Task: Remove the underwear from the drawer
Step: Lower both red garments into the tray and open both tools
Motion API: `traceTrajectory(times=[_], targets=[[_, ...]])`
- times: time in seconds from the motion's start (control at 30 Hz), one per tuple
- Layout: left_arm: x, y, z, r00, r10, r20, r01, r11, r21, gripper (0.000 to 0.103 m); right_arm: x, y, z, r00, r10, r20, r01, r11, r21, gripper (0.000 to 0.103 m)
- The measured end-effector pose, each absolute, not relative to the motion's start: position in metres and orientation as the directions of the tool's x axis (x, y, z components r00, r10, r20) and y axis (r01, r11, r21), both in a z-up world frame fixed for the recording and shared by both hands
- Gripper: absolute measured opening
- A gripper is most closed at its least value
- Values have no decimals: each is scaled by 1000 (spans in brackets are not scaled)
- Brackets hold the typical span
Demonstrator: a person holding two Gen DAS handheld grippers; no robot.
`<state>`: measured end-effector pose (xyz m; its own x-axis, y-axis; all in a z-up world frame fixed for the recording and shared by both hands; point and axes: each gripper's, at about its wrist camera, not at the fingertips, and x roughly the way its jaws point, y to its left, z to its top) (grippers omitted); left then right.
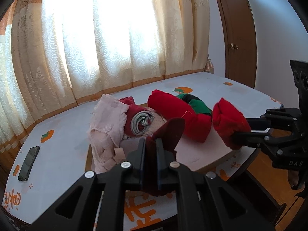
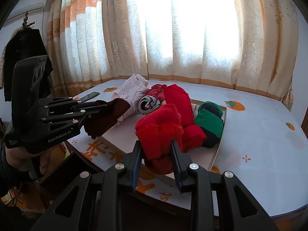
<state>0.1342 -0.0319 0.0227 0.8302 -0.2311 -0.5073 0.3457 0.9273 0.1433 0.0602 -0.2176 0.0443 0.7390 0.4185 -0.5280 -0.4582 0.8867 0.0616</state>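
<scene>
Underwear: in the left wrist view the left tongs (image 1: pixel 150 155) pinch a dark maroon piece (image 1: pixel 169 130) above the desk (image 1: pixel 63 144), likely lifted clear of the pile (image 1: pixel 138 122); in the right wrist view the right tongs (image 2: pixel 156 152) clamp a bright red roll (image 2: pixel 158 129) raised over the flat board (image 2: pixel 123 136).

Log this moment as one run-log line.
left gripper: shut on maroon piece | right gripper: shut on red piece | both held above tray | pile on tray
</scene>
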Motion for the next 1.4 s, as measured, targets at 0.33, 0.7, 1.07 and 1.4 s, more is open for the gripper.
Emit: traceTrajectory(times=[0.33,0.7,1.07,1.4], targets=[[155,-43,21,801,-235,-551,360,924,130,7,76,-219,42,736,392,-552,-433,899,62,32],[181,-54,7,744,-241,-623,379,920,97,7,101,-222,24,692,351,-631,-399,914,72,32],[196,-63,-8,682,-258,-685,399,915,53,7,115,-219,14,649,306,-696,-379,924,52,32],[194,-67,-15,667,-265,-696,412,910,49,15,109,-219,10,631,298,-716,-383,923,47,36]])
